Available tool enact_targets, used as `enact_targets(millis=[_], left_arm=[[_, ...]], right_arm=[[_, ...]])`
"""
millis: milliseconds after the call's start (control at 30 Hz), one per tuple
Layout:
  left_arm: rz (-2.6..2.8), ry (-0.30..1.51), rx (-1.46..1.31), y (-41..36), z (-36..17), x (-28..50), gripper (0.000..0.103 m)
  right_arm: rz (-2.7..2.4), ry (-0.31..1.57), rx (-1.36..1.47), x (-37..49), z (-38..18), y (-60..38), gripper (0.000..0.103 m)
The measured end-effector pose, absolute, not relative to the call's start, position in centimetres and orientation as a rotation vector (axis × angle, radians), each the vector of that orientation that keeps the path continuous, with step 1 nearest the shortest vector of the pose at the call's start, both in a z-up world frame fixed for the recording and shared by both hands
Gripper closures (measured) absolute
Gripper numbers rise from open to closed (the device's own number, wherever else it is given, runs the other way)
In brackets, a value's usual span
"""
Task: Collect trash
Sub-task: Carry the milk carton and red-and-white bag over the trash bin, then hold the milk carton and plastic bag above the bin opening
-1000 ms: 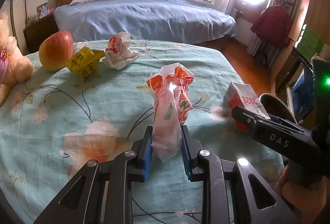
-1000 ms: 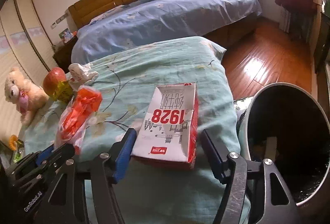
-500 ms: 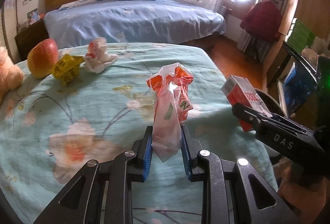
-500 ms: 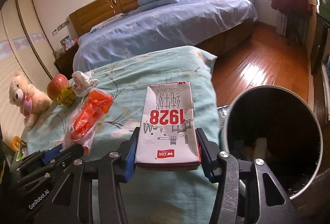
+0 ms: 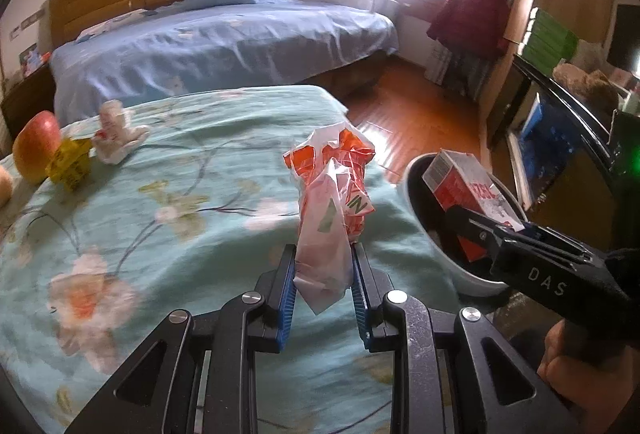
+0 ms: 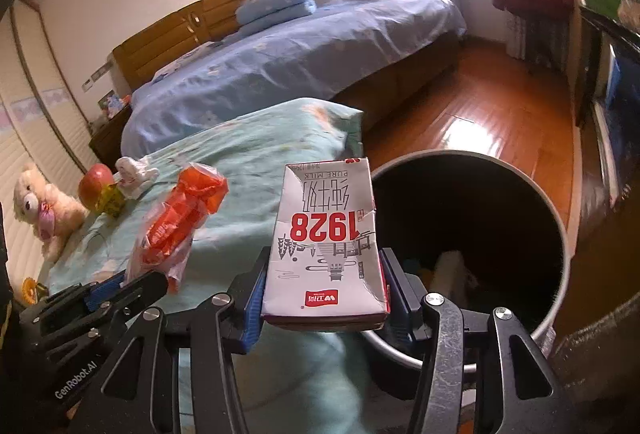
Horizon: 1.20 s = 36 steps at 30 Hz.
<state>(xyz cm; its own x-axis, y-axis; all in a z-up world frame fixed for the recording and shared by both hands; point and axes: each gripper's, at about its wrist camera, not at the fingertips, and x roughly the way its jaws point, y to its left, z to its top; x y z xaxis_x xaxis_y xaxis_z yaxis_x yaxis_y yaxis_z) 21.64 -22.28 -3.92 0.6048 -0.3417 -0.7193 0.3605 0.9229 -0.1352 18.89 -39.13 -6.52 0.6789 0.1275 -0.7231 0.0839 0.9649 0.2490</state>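
Over on the far left of the teal bedspread (image 5: 192, 234), at about ten o'clock from the left claw, an apple (image 5: 36, 145), a crumpled yellow wrapper (image 5: 69, 163) and a white paper wad (image 5: 116, 138) lie close together, not yet collected. The left gripper (image 5: 323, 284) is clamped on an orange-and-white plastic bag (image 5: 332, 202), held upright over the bed; a green "N" shows on it, the rest unreadable. At two o'clock from it stands the trash bin (image 6: 560, 230), and the right gripper (image 6: 325, 294), whose jaws have just closed in, pinches a milk carton (image 6: 326, 238) by its sides, its top reaching over the bin's near rim.

I'd say the carton should travel further, right over the dark opening, before the pads let go, so it doesn't tip off the rim; the bag follows the same way.

The carton reads "1928" and "PURE MILK", with Chinese characters. The tools read "DAS" and "GenRobot.AI".
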Motion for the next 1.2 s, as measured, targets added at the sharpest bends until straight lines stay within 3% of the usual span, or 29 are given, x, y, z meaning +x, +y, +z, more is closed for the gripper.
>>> enact_targets(millis=[1200], left_arm=[[-0.513,0.852,0.113,-31.4,-4.8,23.1,0.079]], right_arm=[[-0.079,0.837,0.354,17.4,-8.2,-48.1,0.051]])
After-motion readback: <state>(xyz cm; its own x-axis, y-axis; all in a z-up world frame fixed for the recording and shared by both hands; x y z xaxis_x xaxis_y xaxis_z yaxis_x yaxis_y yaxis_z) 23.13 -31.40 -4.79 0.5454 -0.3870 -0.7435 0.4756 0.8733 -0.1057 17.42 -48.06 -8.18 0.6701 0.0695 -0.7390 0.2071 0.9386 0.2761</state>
